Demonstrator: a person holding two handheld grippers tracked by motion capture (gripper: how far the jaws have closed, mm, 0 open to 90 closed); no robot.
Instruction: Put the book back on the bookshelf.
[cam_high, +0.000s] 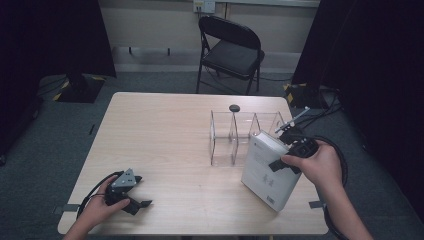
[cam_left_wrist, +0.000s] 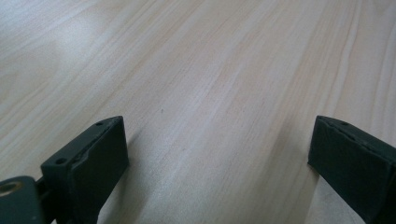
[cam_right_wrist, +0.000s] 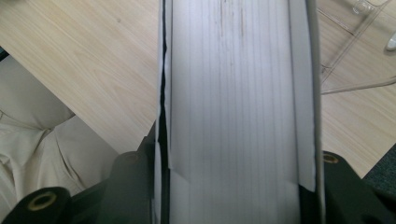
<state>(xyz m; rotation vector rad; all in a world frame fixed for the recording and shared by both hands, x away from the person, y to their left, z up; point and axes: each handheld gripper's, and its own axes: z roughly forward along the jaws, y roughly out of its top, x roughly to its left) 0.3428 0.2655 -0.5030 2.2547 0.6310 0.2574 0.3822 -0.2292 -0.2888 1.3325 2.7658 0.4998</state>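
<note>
While my right gripper (cam_high: 292, 150) clamps its jaws on the white book (cam_high: 265, 170), the book stands tilted near the table's (cam_high: 165, 135) right edge, just in front of the clear divider rack (cam_high: 240, 132). My left gripper (cam_high: 132, 197) rests near the front left corner, jaws wide apart on bare wood. I judge the book lifted but not yet slotted; every rack compartment looks empty.

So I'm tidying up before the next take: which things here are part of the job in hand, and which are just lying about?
Likely in the job:
white book, clamped in the right gripper
clear divider rack beside it
left gripper, open, resting on the table

Just lying about:
small dark round thing behind the rack
folding chair
</note>
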